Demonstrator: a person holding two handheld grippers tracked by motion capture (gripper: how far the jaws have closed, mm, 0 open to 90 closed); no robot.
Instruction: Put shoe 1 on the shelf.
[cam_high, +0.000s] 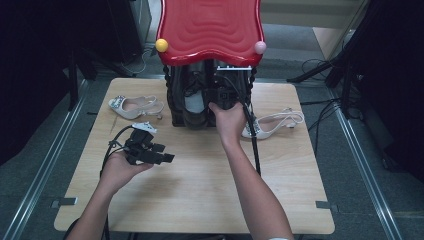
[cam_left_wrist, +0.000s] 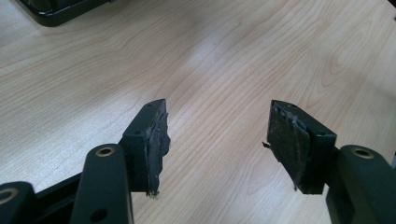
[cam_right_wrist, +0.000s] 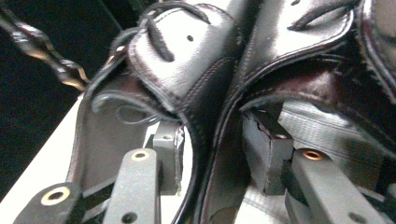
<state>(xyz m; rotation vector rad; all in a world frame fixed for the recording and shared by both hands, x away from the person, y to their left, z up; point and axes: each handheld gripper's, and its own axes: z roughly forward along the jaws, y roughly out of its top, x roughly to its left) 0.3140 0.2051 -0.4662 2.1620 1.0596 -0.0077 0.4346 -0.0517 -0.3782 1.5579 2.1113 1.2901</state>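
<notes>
My right gripper (cam_right_wrist: 212, 158) is at the black boots (cam_high: 192, 97), which stand at the far middle of the tabletop (cam_high: 200, 190) under a red tray (cam_high: 210, 30). Its fingers (cam_right_wrist: 170, 154) straddle the boots' touching leather edges (cam_right_wrist: 210, 102). My left gripper (cam_left_wrist: 217, 144) hovers over bare tabletop, fingers wide apart, holding nothing.
</notes>
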